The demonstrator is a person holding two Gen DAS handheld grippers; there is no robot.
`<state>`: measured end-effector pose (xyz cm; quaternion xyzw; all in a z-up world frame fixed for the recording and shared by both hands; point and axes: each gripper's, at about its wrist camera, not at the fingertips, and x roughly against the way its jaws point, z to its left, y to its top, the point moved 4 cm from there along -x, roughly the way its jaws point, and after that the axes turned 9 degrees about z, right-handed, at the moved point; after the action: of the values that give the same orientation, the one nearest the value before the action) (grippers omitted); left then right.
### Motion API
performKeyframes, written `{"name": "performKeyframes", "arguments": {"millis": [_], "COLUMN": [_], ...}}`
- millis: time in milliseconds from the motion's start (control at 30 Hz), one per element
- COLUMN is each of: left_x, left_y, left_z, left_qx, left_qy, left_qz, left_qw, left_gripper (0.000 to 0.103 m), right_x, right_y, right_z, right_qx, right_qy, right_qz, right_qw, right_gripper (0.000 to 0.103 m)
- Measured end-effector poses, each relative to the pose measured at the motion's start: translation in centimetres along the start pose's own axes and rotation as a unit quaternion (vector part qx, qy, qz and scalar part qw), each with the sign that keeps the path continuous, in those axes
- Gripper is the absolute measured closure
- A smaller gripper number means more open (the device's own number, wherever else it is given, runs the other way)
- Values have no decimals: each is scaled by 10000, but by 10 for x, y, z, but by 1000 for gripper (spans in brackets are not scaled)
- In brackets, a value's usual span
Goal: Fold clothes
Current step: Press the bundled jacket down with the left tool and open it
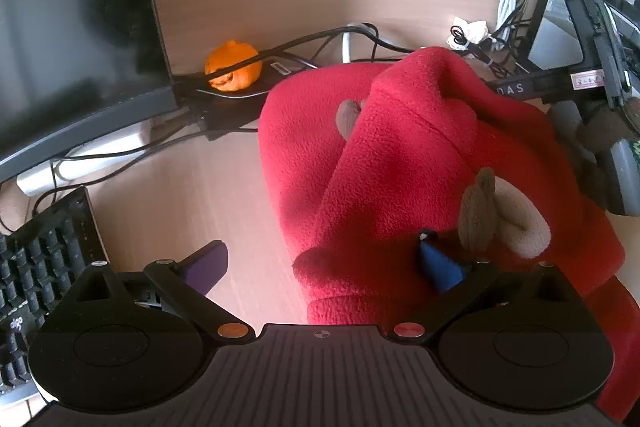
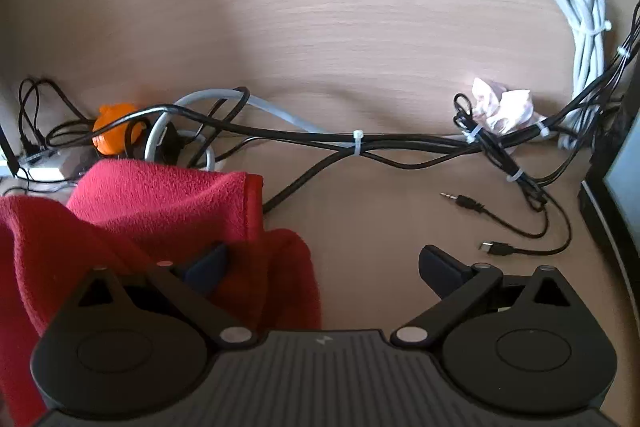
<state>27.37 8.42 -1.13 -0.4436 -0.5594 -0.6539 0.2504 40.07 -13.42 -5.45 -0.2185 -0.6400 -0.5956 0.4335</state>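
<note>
Left wrist view: my left tool (image 1: 320, 263) hangs with its jaws spread wide, gripping nothing, over a crumpled red fleece garment (image 1: 400, 155) heaped on the wooden desk (image 1: 224, 187). An orange pumpkin toy (image 1: 233, 71) sits behind, among black cables. In the right wrist view my right tool (image 2: 320, 263) also gapes wide, empty, its left finger over the garment's edge.

Both wrist views look steeply down and forward along their own fingers, close above the table (image 1: 224, 179). The left faces the red garment (image 1: 400, 163) head-on; the right catches it at lower left. Both share the garment, the orange pumpkin (image 2: 116, 135) and the white cable coil (image 2: 580, 11).
</note>
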Motion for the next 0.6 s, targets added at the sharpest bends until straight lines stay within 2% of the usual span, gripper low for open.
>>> {"name": "performKeyframes", "arguments": {"millis": [133,233,367,500,600], "left_x": [4,10,23,28,27], "left_y": [1,3,6,7,7], "left_z": [-2,-4,-7,-4,0], "left_qx": [-33,-88,-274,-232,-117], "left_qy": [30,67,162,172,185], "left_qz": [-25,-47,-170,-214,-180], "left_qw": [10000,9999,9993,9994,9996], "left_gripper": [0,0,1,1,1], "right_x": [4,5,36,84,113], "right_y": [-7,-4,2,5,0], "right_z": [-7,-14,-16,-10,-1], "right_qx": [-18,-151,-202,-246,-285], "right_qy": [-198,-143,-50,353,986], "right_qz": [76,89,-249,-703,-796], "right_qw": [9998,9997,9995,9966,9915], "right_gripper": [2,1,0,0,0]}}
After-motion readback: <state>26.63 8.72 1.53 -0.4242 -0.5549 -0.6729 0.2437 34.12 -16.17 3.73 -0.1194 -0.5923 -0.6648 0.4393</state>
